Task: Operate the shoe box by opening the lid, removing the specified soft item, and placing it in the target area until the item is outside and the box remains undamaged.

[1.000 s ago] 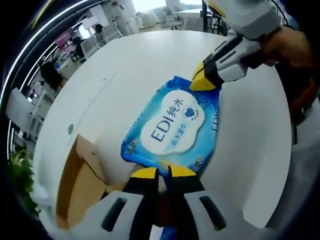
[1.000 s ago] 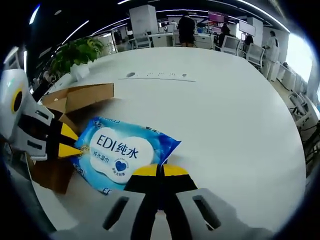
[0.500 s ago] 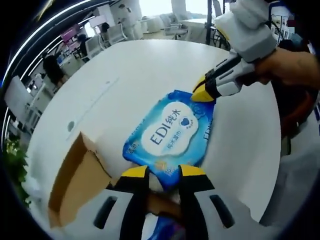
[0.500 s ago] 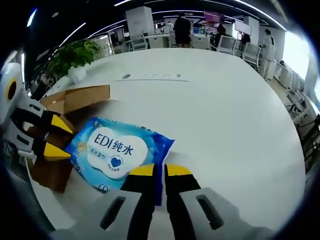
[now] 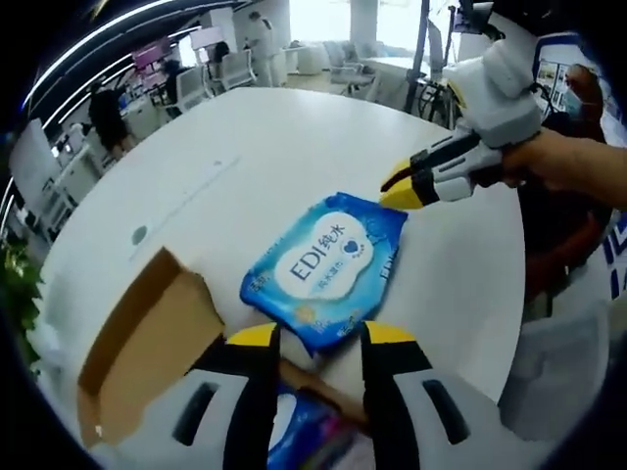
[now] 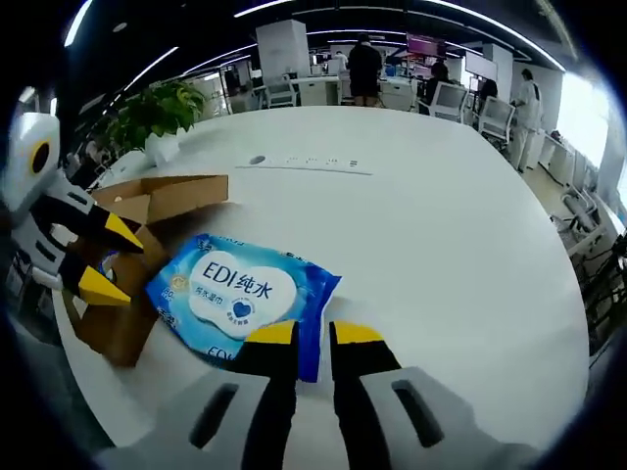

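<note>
Jaws of the left gripper stood apart in the left gripper view, above the open shoe box; the wet wipes pack lay flat on the white table. Right gripper view: right gripper parted, empty, at the pack's edge.

white round table | potted plant | office desks, chairs | ceiling strip lights

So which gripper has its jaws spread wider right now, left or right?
The left gripper: a broad gap shows between its yellow tips, framing the wipes pack. The right gripper shows a narrow slot.
</note>
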`<state>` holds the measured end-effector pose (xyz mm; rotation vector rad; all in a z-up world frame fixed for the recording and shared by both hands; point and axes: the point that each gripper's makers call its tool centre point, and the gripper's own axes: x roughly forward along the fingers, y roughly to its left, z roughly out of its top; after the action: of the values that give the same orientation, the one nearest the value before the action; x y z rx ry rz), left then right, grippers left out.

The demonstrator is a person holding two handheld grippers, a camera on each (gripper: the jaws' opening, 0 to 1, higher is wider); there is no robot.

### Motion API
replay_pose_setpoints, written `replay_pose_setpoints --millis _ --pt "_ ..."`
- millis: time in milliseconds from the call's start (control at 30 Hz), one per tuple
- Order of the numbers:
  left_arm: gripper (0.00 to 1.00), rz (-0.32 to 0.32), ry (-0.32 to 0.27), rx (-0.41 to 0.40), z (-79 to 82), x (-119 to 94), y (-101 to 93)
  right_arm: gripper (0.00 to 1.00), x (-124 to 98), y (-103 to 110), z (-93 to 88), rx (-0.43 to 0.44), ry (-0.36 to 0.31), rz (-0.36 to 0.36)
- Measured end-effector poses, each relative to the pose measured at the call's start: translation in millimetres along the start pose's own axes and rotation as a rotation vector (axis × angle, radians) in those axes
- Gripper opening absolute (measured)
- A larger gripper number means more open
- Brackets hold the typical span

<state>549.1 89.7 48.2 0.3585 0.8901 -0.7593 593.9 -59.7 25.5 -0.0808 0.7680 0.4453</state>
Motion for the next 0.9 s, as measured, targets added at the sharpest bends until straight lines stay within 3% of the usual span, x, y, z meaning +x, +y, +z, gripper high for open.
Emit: replay_pose_setpoints --millis 167,900 --pt "0.40 -0.009 -0.028 -0.014 -1.3 -8.8 -1.7 0.18 -9.2 8.2 2.4 -0.028 -0.005 0.018" --pt "0.52 -0.003 -0.127 -0.018 -13.7 -57.2 9.4 0.30 -59.8 61.7 34.3 -0.113 -0.100 0.116"
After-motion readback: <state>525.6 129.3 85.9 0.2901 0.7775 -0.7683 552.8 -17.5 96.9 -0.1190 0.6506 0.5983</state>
